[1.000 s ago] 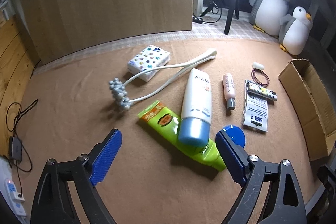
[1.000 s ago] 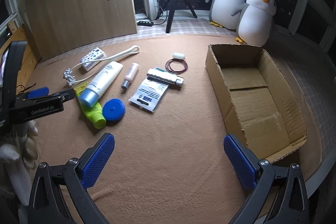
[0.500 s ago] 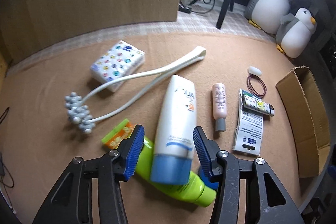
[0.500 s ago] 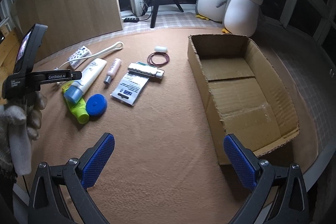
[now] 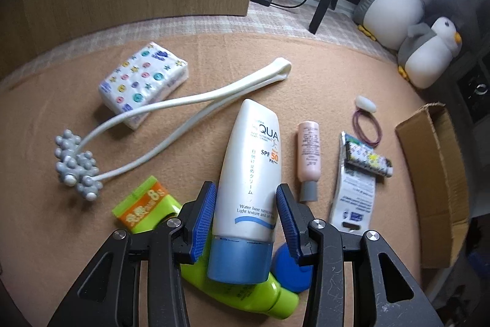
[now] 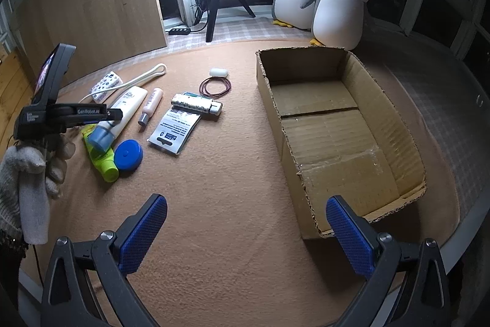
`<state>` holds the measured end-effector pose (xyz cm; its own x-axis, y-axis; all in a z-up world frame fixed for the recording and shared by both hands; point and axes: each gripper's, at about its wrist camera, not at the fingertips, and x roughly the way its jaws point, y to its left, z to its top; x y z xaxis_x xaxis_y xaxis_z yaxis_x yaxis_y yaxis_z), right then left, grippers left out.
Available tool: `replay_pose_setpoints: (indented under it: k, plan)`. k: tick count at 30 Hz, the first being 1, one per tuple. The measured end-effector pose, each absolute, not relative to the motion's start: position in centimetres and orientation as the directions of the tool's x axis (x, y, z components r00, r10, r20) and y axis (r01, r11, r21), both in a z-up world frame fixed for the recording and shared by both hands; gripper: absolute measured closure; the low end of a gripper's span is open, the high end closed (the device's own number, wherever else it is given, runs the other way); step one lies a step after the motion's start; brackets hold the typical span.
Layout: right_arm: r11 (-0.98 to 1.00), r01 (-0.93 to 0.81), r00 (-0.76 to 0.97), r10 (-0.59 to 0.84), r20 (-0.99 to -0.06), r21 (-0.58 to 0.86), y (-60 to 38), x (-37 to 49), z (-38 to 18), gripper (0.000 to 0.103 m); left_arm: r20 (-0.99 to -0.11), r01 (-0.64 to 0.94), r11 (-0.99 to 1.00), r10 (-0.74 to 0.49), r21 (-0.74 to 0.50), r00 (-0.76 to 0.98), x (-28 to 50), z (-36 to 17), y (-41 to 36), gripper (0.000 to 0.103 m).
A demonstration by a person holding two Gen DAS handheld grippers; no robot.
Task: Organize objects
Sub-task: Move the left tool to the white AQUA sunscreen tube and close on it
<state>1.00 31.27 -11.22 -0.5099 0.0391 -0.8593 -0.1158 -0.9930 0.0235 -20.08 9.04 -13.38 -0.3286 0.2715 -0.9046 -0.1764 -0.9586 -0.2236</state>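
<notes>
A white sunscreen tube [image 5: 254, 149] with a blue cap lies across a green tube [image 5: 144, 204] on the tan cloth. My left gripper [image 5: 245, 187] straddles its lower body, jaws closing, and both blue pads touch its sides. In the right wrist view a gloved hand [image 6: 27, 173] holds that left gripper [image 6: 113, 114] over the tube [image 6: 127, 104]. My right gripper [image 6: 247, 203] hangs open over bare cloth, nothing between its fingers. An open cardboard box [image 6: 330, 127] sits to its right.
Around the tube lie a blue round lid [image 5: 288, 268], pink bottle [image 5: 309, 152], white packet [image 5: 355, 192], patterned stick [image 5: 367, 158], hair ties [image 5: 367, 127], massage roller [image 5: 76, 164] and tissue pack [image 5: 144, 81]. Plush penguins [image 6: 337, 8] and a tripod [image 6: 214, 8] stand behind.
My left gripper came forward and down over the sunscreen tube and its jaws narrowed from wide open until they met the tube's sides. The right gripper stayed open, shifting a little.
</notes>
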Motion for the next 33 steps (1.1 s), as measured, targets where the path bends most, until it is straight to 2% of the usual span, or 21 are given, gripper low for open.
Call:
replay_pose_setpoints:
  k: [4,7,18,30,33]
  plan:
    - [-0.994,-0.107,-0.511,0.036,-0.859,0.022,31.1,1.0,-11.2,0.001,-0.900,-0.176,-0.936,0.342,-0.303,-0.271,-19.8,-14.2,9.6,0.060]
    - [-0.994,-0.108,-0.512,0.037,-0.858,0.022,31.2,1.2,-11.1,0.001,-0.911,-0.190,-0.945,0.312,-0.268,-0.269,-19.1,-15.0,10.5,0.060]
    - [-0.994,-0.108,-0.507,0.025,-0.861,0.034,31.1,1.1,-11.4,0.001,-0.902,-0.196,-0.945,0.311,-0.261,-0.298,-16.1,-15.1,9.0,0.062]
    - [-0.998,-0.057,-0.508,-0.007,-0.861,0.042,28.9,0.6,-11.5,0.001,-0.893,-0.173,-0.941,0.333,-0.292,-0.303,-10.2,-15.2,6.7,0.063]
    - [-0.998,-0.044,-0.503,-0.014,-0.864,0.041,28.4,0.5,-11.8,0.001,-0.891,-0.169,-0.939,0.337,-0.298,-0.305,-8.4,-15.2,6.5,0.066]
